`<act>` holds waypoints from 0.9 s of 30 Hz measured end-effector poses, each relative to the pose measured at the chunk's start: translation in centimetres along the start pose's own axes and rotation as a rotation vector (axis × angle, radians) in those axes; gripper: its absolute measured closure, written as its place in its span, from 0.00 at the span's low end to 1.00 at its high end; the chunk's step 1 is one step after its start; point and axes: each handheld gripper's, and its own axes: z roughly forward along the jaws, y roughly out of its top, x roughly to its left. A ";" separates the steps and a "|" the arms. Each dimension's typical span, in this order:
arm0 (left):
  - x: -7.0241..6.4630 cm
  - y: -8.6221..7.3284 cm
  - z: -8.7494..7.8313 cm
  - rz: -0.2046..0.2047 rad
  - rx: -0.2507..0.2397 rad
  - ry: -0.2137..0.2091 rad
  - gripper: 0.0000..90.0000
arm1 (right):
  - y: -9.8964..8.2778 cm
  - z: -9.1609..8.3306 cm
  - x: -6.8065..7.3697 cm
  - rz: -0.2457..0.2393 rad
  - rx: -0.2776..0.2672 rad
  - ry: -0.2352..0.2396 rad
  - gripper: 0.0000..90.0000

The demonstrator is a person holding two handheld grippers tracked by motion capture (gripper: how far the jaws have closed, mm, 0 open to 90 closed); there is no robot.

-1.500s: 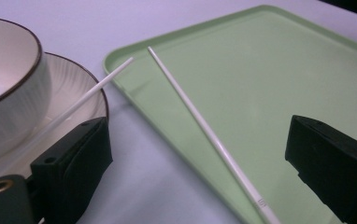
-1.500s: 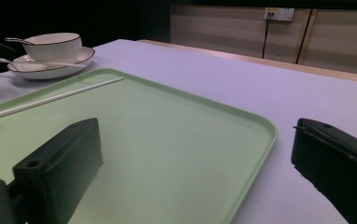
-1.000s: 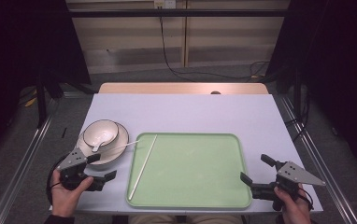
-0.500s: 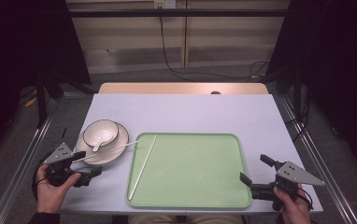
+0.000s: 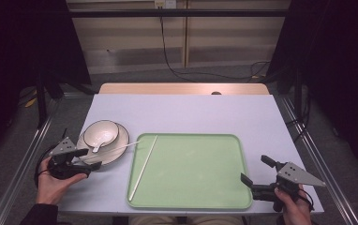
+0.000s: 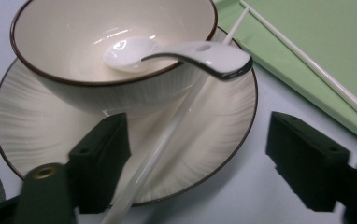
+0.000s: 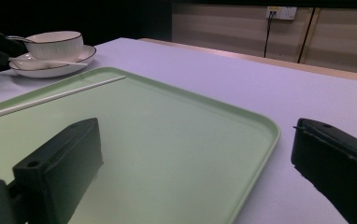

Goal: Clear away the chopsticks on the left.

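A cream bowl [image 5: 101, 132] with a dark rim stands on a matching plate [image 5: 118, 149] at the table's left. A white spoon [image 6: 186, 52] rests in the bowl. One white chopstick [image 6: 165, 142] lies across the plate, and another chopstick [image 5: 143, 166] lies on the green tray [image 5: 191, 187]. My left gripper [image 5: 92, 158] is at the plate's near left edge. Its jaws have just been closing and stand apart, with the plate's chopstick between them by one fingertip [image 6: 99, 163]. My right gripper [image 5: 255, 169] is open at the tray's near right corner [image 7: 242, 154], holding nothing.
The pale table [image 5: 186, 112] reaches back to a wooden strip [image 5: 182, 89]. Metal rails [image 5: 22, 164] run along both sides. Dark floor and cables lie beyond.
My left hand has moved left, away from the tray's edge, to the plate's near left rim, and its jaws stand closer together. The right hand has kept still.
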 end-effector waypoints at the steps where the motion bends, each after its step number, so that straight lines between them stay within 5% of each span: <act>1: 0.1 0.0 0.0 0.000 -0.004 0.001 0.35 | 0.0 0.0 0.0 0.000 0.000 -0.001 0.02; 8: 0.6 0.0 0.4 -0.017 -0.006 0.044 0.46 | 0.0 0.0 0.0 -0.001 0.003 -0.001 0.02; 13: 0.8 -0.1 0.7 -0.033 0.013 0.014 0.56 | 0.0 -0.1 0.0 -0.002 -0.004 -0.004 0.02; 27: 0.5 0.8 2.3 0.002 0.100 -0.046 0.83 | 0.0 0.0 0.0 -0.002 0.004 0.001 0.02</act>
